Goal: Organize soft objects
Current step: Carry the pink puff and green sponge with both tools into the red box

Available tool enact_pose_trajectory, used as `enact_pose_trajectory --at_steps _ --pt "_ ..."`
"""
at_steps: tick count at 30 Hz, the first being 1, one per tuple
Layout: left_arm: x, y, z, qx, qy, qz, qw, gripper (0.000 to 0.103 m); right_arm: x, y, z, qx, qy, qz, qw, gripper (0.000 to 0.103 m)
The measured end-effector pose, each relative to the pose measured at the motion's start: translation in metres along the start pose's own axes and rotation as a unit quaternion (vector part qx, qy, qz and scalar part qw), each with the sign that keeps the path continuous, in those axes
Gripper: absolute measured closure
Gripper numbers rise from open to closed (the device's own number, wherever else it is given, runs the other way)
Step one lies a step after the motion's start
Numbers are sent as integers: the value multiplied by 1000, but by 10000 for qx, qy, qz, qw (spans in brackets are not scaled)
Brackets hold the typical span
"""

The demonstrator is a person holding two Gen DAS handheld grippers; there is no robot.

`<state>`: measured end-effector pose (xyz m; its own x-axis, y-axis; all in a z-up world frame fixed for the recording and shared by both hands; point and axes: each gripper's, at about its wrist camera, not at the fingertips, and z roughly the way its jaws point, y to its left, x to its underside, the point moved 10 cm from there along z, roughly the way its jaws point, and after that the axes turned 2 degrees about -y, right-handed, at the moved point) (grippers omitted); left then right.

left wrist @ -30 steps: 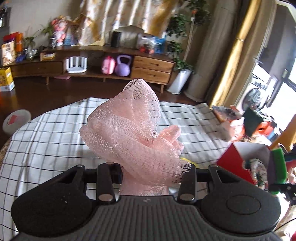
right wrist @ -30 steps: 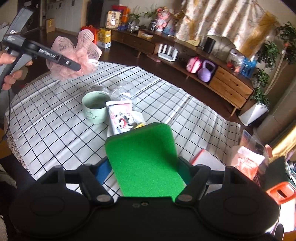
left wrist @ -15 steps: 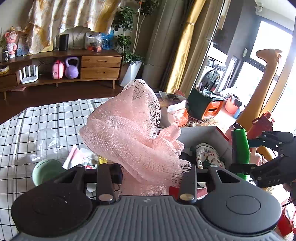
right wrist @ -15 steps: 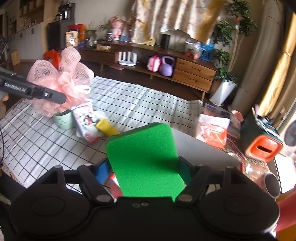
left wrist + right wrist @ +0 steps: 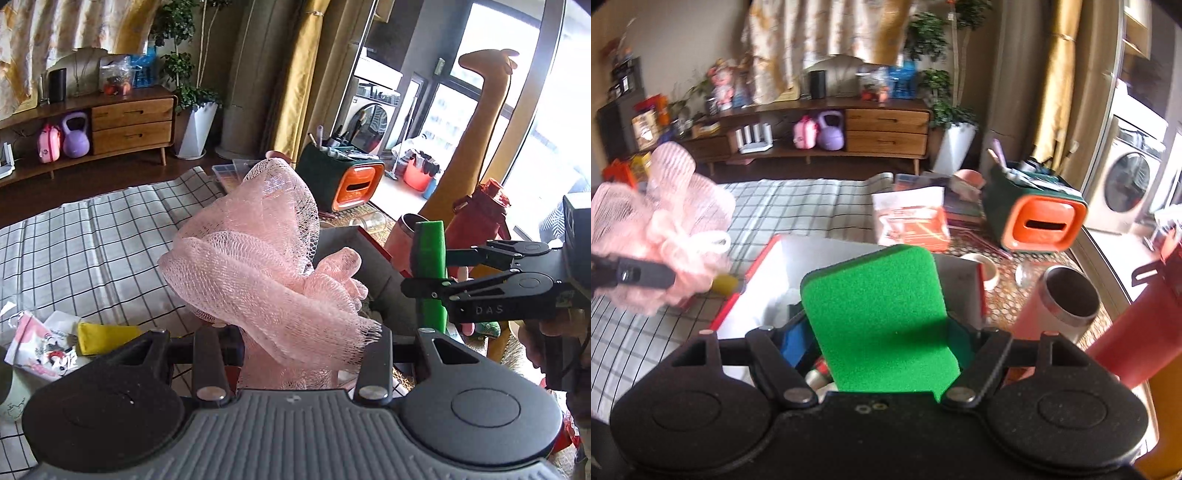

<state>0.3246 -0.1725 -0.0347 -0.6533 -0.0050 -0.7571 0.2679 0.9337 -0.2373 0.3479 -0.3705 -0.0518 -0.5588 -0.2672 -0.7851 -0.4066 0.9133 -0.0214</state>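
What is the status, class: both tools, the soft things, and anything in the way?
Left tool shut on pink mesh puff. Right tool shut on green sponge. Both above open red-and-white box. Box already holds items; pink tumbler beside it.

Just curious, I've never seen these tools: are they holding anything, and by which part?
Yes. The left gripper clamps a pink mesh bath puff by its bunched lower end. The right gripper pinches a green sponge across its side edges, near its lower end.

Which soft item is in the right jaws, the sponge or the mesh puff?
The flat green sponge; the pink mesh puff is in the left jaws.
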Motion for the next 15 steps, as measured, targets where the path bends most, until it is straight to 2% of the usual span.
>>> enact_pose_trajectory --at_steps 7,15 --pt "-3 -35 50 311 303 149 9989 61 3 -34 28 166 145 486 9986 28" --pt "15 -31 111 218 764 173 9967 61 13 -46 59 208 302 840 9958 28"
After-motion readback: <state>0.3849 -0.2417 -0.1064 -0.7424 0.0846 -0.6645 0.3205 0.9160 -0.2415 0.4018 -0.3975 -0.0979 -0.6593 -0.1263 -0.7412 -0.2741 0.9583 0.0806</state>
